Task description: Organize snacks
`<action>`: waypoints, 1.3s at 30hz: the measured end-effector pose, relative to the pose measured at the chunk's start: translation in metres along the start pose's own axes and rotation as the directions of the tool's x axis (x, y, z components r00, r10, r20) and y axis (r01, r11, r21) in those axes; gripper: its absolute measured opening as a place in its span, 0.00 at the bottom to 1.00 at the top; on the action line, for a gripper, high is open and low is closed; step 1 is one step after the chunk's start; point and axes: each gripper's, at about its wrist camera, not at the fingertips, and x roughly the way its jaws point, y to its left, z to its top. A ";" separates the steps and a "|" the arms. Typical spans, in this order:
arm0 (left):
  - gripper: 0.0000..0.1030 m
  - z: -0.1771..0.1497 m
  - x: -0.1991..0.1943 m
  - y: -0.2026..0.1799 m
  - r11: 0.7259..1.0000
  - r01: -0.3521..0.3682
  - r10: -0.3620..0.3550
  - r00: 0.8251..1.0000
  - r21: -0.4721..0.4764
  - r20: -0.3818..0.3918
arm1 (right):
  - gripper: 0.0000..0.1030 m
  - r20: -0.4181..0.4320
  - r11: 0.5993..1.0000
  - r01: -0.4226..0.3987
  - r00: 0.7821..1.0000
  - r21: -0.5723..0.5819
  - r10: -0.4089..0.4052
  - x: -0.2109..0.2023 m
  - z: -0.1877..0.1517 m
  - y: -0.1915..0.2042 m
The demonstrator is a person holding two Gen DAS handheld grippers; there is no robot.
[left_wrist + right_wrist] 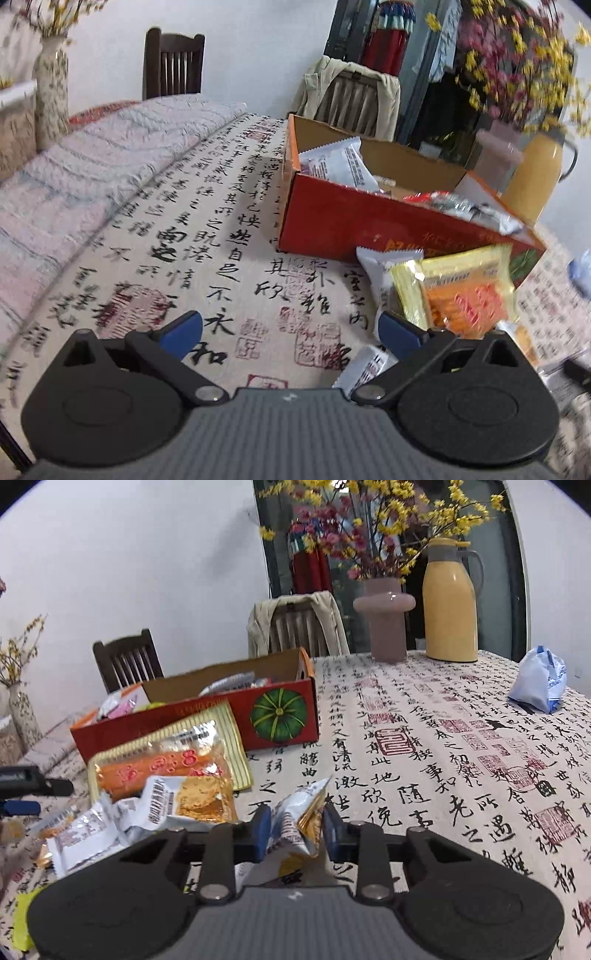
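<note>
A red cardboard box point(332, 225) point(207, 716) with a green pumpkin print stands open on the table and holds several snack packets. Leaning against its front is a yellow and orange snack pack point(458, 291) point(166, 760). My right gripper point(297, 829) is shut on a small silver and gold snack packet point(301, 818), pinched upright between the blue pads. My left gripper point(290, 332) stands open low over the tablecloth, nothing between its fingers. A white packet point(369, 369) lies just by its right finger. More loose packets point(122, 819) lie left of the right gripper.
The table wears a calligraphy tablecloth point(424, 760). At the far side stand a pink vase with flowers point(386, 620) and a yellow thermos jug point(448, 602). A blue bag point(541, 679) lies at the right. Two chairs point(127, 661) stand behind the table, one draped with a jacket point(295, 624).
</note>
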 end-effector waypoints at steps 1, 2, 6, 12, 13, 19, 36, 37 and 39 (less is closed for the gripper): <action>1.00 -0.001 -0.003 -0.002 1.000 -0.011 0.011 1.000 0.002 -0.006 | 0.26 0.009 1.000 -0.005 1.000 0.006 0.005 -0.003 0.000 0.000; 1.00 -0.003 -0.006 -0.003 1.000 -0.006 0.006 1.000 -0.009 -0.020 | 0.25 0.019 1.000 -0.012 1.000 0.012 0.011 -0.008 0.000 0.000; 1.00 -0.008 -0.017 -0.011 0.999 0.009 -0.012 0.997 -0.049 -0.071 | 0.21 0.064 0.999 -0.045 0.997 0.022 0.043 -0.022 0.000 0.003; 1.00 -0.010 -0.026 -0.031 0.998 -0.013 0.005 0.992 -0.058 -0.122 | 0.19 0.080 0.996 -0.079 0.994 0.035 0.076 -0.029 -0.002 0.006; 0.99 -0.010 -0.025 -0.034 0.998 -0.012 0.003 0.991 -0.061 -0.136 | 0.19 0.082 0.996 -0.083 0.993 0.038 0.080 -0.030 -0.003 0.006; 0.91 -0.010 -0.018 -0.042 0.993 -0.045 0.026 0.985 -0.111 -0.171 | 0.19 0.092 0.994 -0.096 0.992 0.053 0.090 -0.034 -0.004 0.006; 0.24 -0.013 -0.033 -0.046 0.999 -0.011 0.004 0.991 -0.049 -0.134 | 0.19 0.092 0.993 -0.095 0.992 0.074 0.088 -0.037 -0.007 0.005; 0.29 -0.013 -0.034 -0.046 0.999 -0.008 0.001 0.991 -0.049 -0.132 | 0.19 0.091 0.993 -0.094 0.992 0.076 0.087 -0.036 -0.007 0.004; 0.43 -0.013 -0.038 -0.047 0.999 0.004 -0.010 0.992 -0.050 -0.126 | 0.19 0.092 0.993 -0.091 0.992 0.080 0.084 -0.036 -0.007 0.003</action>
